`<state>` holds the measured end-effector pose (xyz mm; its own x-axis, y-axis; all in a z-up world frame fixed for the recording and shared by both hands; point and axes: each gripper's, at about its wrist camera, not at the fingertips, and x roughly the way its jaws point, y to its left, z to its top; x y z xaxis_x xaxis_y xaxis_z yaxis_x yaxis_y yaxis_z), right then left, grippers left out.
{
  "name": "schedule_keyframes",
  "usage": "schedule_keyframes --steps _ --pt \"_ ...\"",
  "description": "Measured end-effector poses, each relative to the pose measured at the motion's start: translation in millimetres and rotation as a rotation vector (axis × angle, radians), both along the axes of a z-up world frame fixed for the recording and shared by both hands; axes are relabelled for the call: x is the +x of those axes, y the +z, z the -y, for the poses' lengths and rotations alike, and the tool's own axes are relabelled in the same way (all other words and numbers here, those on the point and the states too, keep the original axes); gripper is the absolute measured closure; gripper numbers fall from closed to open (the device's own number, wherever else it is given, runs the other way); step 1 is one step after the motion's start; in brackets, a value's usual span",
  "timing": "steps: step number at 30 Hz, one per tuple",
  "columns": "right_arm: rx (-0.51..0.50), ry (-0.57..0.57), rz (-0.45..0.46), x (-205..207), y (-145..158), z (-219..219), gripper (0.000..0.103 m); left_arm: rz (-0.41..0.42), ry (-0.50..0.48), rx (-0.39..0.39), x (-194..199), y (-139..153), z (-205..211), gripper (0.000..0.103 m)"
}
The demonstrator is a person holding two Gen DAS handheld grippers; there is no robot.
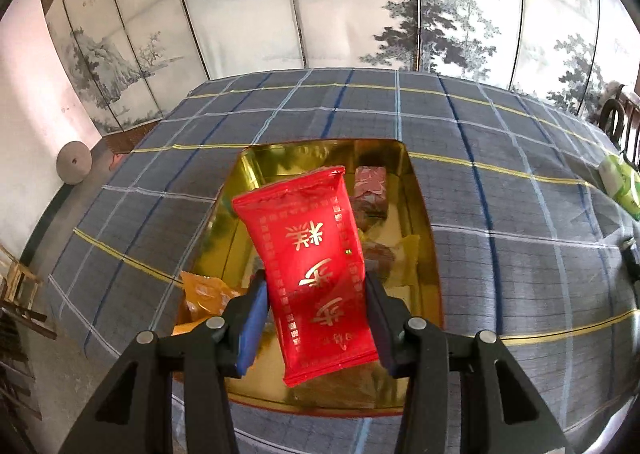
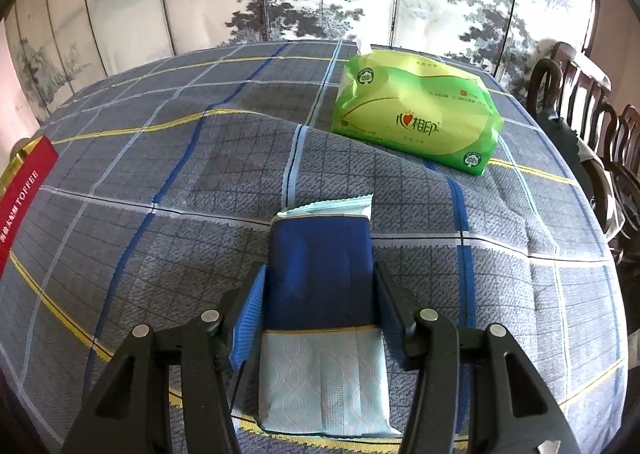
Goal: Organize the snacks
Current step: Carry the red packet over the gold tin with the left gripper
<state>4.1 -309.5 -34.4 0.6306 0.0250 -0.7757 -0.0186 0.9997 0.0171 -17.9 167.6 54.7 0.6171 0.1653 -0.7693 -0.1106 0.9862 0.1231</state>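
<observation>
The left gripper [image 1: 316, 318] is being kept partly open, and a red snack packet [image 1: 314, 266] with gold letters is being gripped between its two blue pads [image 1: 251, 328]. The packet is being held tilted in the air above a gold tin box [image 1: 420, 189], which is standing on the checked tablecloth [image 1: 500, 193]. Inside the box a dark red packet [image 1: 371, 191] is lying near the far wall, and a yellow wrapper [image 1: 408, 250] is seen just beside the red packet's right edge. An orange packet [image 1: 204, 294] is lying at the near left corner of the box, partly hidden behind the left finger. The right gripper [image 2: 320, 316] is also being kept partly open, around a blue and pale snack packet [image 2: 320, 274] that is lying flat on the tablecloth [image 2: 160, 173]. The pads [image 2: 248, 318] are standing close to both sides of this packet, but whether they are pressing on it cannot be told. Beyond it, well apart, a green tissue pack [image 2: 416, 117] is resting on the cloth, with a white tissue coming out at the top. At the left edge of the right view a red box side [image 2: 22, 201] with the word TOFFEE is being shown. Behind the table a painted folding screen [image 1: 320, 1] is standing, and dark wooden chairs [image 2: 592, 121] are seen at the right.
</observation>
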Motion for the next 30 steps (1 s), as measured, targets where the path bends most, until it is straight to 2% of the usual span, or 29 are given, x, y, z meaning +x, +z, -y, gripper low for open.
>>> schedule_keyframes --steps 19,30 --pt "0.074 -0.044 -0.006 -5 5 -3 0.057 -0.046 0.008 0.023 14 -27 -13 0.055" --pt "0.116 -0.02 0.027 -5 27 -22 0.057 0.011 0.003 0.061 11 -17 -10 0.055"
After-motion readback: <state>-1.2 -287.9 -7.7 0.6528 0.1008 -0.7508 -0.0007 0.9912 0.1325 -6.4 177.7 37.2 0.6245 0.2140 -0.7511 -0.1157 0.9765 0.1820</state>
